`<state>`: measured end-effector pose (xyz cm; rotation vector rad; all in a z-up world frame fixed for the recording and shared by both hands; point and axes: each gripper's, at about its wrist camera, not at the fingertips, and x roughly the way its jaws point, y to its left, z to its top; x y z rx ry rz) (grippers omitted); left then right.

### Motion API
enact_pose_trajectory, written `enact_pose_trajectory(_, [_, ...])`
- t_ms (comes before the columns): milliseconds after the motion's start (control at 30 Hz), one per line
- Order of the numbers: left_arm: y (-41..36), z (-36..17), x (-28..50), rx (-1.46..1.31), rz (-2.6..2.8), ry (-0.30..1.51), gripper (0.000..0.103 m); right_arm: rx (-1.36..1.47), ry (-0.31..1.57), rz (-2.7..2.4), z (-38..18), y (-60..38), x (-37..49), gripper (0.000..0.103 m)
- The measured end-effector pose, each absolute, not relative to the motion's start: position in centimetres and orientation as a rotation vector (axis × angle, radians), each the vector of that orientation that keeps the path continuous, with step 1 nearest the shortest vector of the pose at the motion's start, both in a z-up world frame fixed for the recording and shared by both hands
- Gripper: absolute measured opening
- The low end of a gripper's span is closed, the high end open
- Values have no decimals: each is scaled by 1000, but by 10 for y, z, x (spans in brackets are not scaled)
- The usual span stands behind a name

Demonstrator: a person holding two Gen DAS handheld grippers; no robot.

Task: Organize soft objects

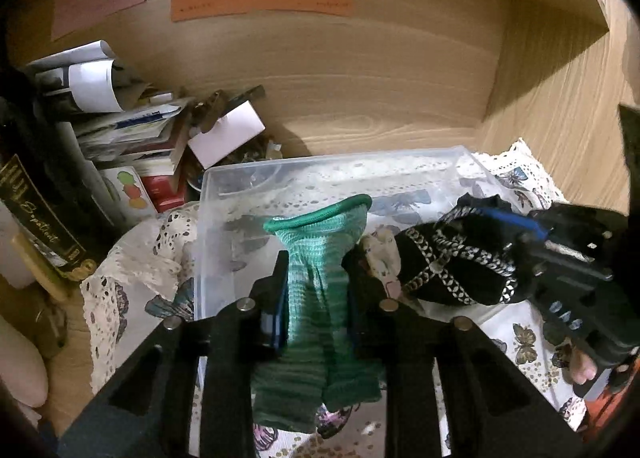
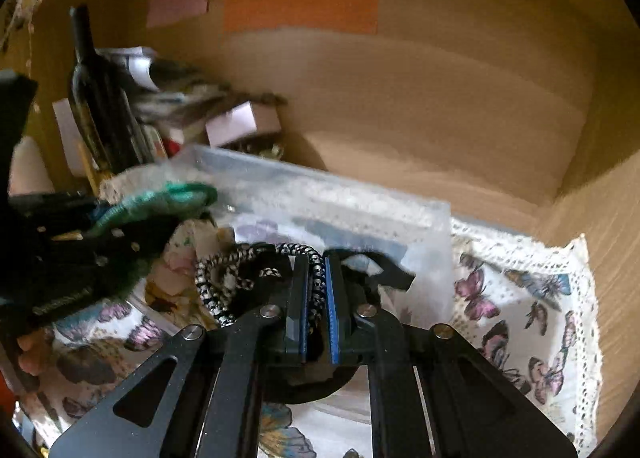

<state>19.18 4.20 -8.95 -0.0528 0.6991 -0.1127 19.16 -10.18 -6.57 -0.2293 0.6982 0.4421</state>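
The left gripper (image 1: 316, 294) grips a green glove (image 1: 320, 270), cuff pointing ahead over the clear bin (image 1: 224, 186), while the right gripper (image 2: 316, 298) clamps a black braided item (image 2: 240, 270) just beside it, both above the bin's near edge.

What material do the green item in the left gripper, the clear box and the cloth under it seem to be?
Green item: knitted yarn, matte; ribbed stitches show. Clear box: translucent plastic, likely rigid; the cloth shows through. Cloth: printed fabric with butterflies and a lace-like perforated edge.
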Motion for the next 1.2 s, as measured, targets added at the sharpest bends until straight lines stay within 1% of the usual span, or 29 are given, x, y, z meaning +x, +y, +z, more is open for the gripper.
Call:
enact_pose_trajectory(67, [43,-90,193,-55,-111,704,35,-212,723,448,-70,-106,196,8])
enact_pose_trajectory(133, [45,-91,193,-61,-106,710,43,-179,743,456,-69,-111,199,9])
enact_pose_trajectory(167, [46,-92,193,-64,-104,712,47,-171,747,454,-68,-112,200,11])
enact_pose_trajectory(200, [46,-91,193,-66,-101,712,49,-167,750,448,-67,-115,200,17])
enact_pose_trajectory(233, [47,-90,191,-67,-102,709,54,-162,752,443,-66,-116,201,20])
enact_pose_trajectory(267, [47,-88,190,-67,-102,705,59,-151,751,440,-65,-118,201,27])
enact_pose_trajectory(300, [47,-87,187,-63,-100,698,61,-144,747,435,-63,-121,200,32])
enact_pose_trajectory(367, [46,-83,181,-51,-96,685,66,-135,735,431,-60,-123,198,38])
enact_pose_trajectory(500, [43,-73,170,-31,-87,653,73,-118,691,426,-46,-131,191,52])
enact_pose_trajectory(600, [44,-63,160,-33,-83,628,74,-107,651,423,-31,-137,180,54])
enact_pose_trajectory(633, [44,-58,155,-33,-78,618,76,-108,636,423,-27,-138,177,55])
enact_pose_trajectory(700, [45,-48,147,-34,-69,587,80,-101,599,429,-16,-142,168,61])
enact_pose_trajectory(767, [45,-39,136,-36,-58,551,89,-95,554,439,-7,-145,158,66])
enact_pose_trajectory(867, [44,-24,117,-33,-42,485,94,-89,502,451,4,-148,141,72])
enact_pose_trajectory(1000, [39,-5,90,-28,-29,405,99,-85,435,461,21,-154,115,83])
enact_pose_trajectory(1067, [38,2,79,-29,-26,373,102,-81,402,465,27,-158,103,83])
enact_pose_trajectory(1133, [36,9,67,-29,-19,342,102,-80,372,474,33,-160,93,84])
enact_pose_trajectory(1167, [36,12,61,-31,-21,330,103,-79,357,476,37,-161,88,88])
enact_pose_trajectory(1200, [35,15,56,-34,-30,318,103,-79,345,478,39,-162,84,94])
